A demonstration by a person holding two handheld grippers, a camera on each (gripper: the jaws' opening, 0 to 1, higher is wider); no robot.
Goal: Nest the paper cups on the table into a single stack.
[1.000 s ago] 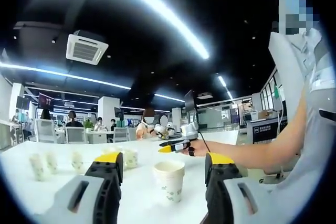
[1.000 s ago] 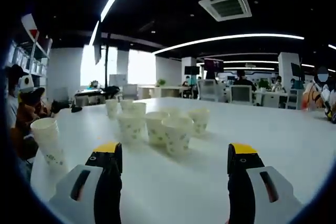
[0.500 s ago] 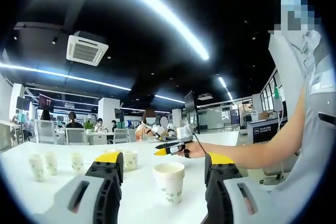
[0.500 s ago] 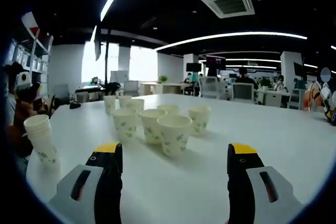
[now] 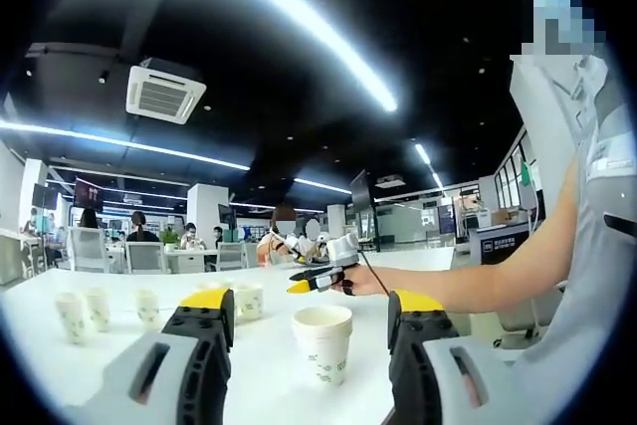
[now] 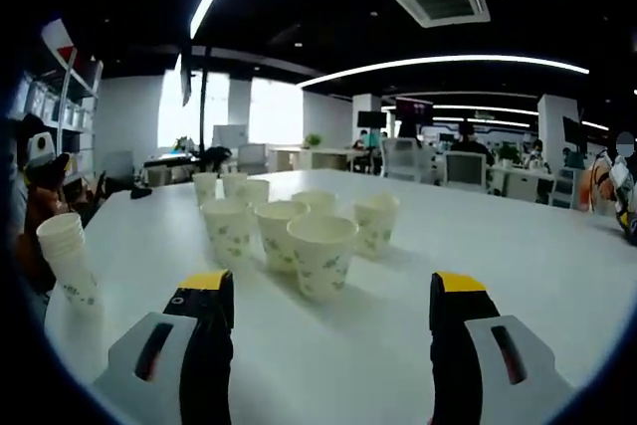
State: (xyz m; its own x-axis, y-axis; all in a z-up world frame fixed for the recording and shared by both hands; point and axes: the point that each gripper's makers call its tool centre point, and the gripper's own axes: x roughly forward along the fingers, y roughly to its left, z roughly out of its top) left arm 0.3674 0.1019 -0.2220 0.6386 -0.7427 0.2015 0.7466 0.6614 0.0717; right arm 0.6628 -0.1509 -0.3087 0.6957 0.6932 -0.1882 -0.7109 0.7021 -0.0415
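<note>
White paper cups (image 6: pixel 320 256) stand clustered on the surface (image 6: pixel 537 276), now nearer the right gripper (image 6: pixel 325 320), whose jaws stay open and empty like the left gripper (image 5: pixel 309 325), so nesting appears not yet begun.

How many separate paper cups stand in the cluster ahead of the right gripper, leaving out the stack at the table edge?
7, possibly more hidden behind. Nearest cup; behind it, one, one to its left, one on the right, one in the middle; at the back, two.
</note>
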